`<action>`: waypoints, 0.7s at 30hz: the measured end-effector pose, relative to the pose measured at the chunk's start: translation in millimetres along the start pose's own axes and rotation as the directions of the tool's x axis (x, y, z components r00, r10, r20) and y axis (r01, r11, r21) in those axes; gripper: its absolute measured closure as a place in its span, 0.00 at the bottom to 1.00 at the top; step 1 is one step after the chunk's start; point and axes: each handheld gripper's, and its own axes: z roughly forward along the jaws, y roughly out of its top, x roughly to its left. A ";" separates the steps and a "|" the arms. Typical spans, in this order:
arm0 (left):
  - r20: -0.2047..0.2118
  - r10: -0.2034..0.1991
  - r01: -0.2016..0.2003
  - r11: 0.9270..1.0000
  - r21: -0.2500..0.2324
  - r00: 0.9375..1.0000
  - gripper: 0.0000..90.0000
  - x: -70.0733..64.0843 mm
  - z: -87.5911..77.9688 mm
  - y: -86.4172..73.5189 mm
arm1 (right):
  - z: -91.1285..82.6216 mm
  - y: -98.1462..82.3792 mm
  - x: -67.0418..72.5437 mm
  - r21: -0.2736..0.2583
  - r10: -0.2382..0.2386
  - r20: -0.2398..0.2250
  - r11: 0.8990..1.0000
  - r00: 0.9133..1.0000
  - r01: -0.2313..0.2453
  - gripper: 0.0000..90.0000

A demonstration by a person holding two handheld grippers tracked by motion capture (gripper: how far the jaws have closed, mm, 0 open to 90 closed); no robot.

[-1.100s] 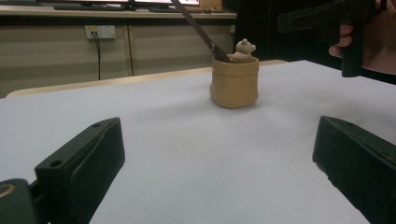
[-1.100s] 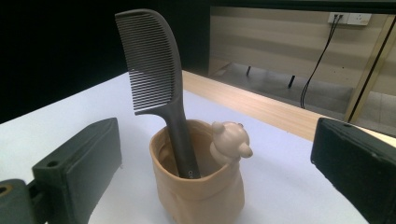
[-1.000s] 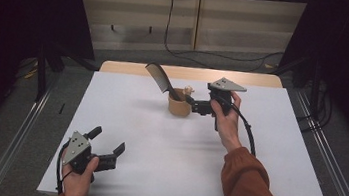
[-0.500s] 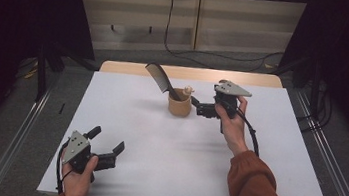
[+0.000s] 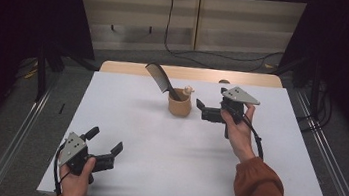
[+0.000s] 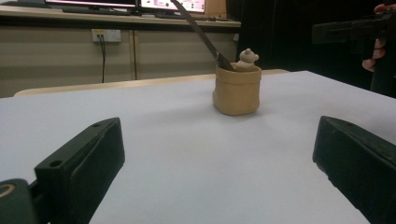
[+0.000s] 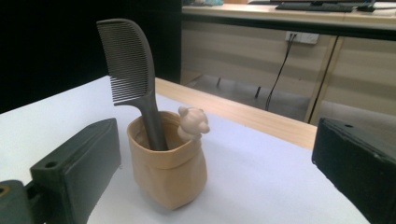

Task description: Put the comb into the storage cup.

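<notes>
A tan soft pouch [image 5: 180, 107] stands upright at the far middle of the white table [image 5: 170, 153]. A dark comb [image 5: 157, 75] leans out of it to the left, and a small pale bear figure [image 5: 188, 90] pokes up at its rim. My right gripper [image 5: 200, 110] is open just right of the pouch, jaws pointing at it with a small gap between. In the right gripper view the pouch [image 7: 169, 175], comb [image 7: 130, 63] and bear [image 7: 192, 122] sit close, between the spread jaws. My left gripper [image 5: 105, 140] is open and empty near the front left corner.
The left gripper view looks across bare table to the pouch [image 6: 236, 91], with the right gripper [image 6: 350, 29] at upper right. A wooden table edge [image 5: 190, 73] runs behind the white top. Metal rails [image 5: 328, 162] flank both sides, and a cable [image 5: 169, 22] hangs at the back wall.
My right gripper has drawn back a little to the right, away from the pouch. The left gripper, pouch, comb and bear have stayed put.
</notes>
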 end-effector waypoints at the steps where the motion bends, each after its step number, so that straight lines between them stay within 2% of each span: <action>1: 0.000 0.001 -0.001 1.000 -0.001 1.000 0.03 0.0 0.1 0.0 | -2.3 -0.8 -0.1 -0.010 0.004 0.006 1.000 1.000 -0.004 0.00; 3: -0.012 -0.002 0.002 1.000 0.003 1.000 0.03 -0.2 0.8 -0.1 | -6.7 -1.3 -1.1 -0.022 0.018 0.003 1.000 1.000 -0.018 0.01; 6: -0.014 -0.007 0.007 1.000 0.003 1.000 0.02 0.1 0.6 -0.1 | -13.9 -1.6 -2.2 -0.040 0.011 0.013 0.999 1.000 -0.010 0.00; 9: -0.021 0.003 -0.003 1.000 0.003 1.000 0.02 -0.1 -0.4 0.1 | -21.7 -2.2 -1.7 -0.046 -0.010 0.036 0.999 0.999 0.011 0.00; 12: -0.019 0.003 -0.003 1.000 0.000 1.000 0.02 -0.4 -1.2 0.2 | -29.8 -3.3 -0.7 -0.048 0.010 0.032 0.999 0.999 -0.008 0.00; 21: -0.022 0.006 -0.006 1.000 0.000 1.000 0.02 -0.2 -1.6 0.2 | -51.0 -8.0 -1.4 -0.054 -0.013 0.069 0.998 0.998 0.016 0.00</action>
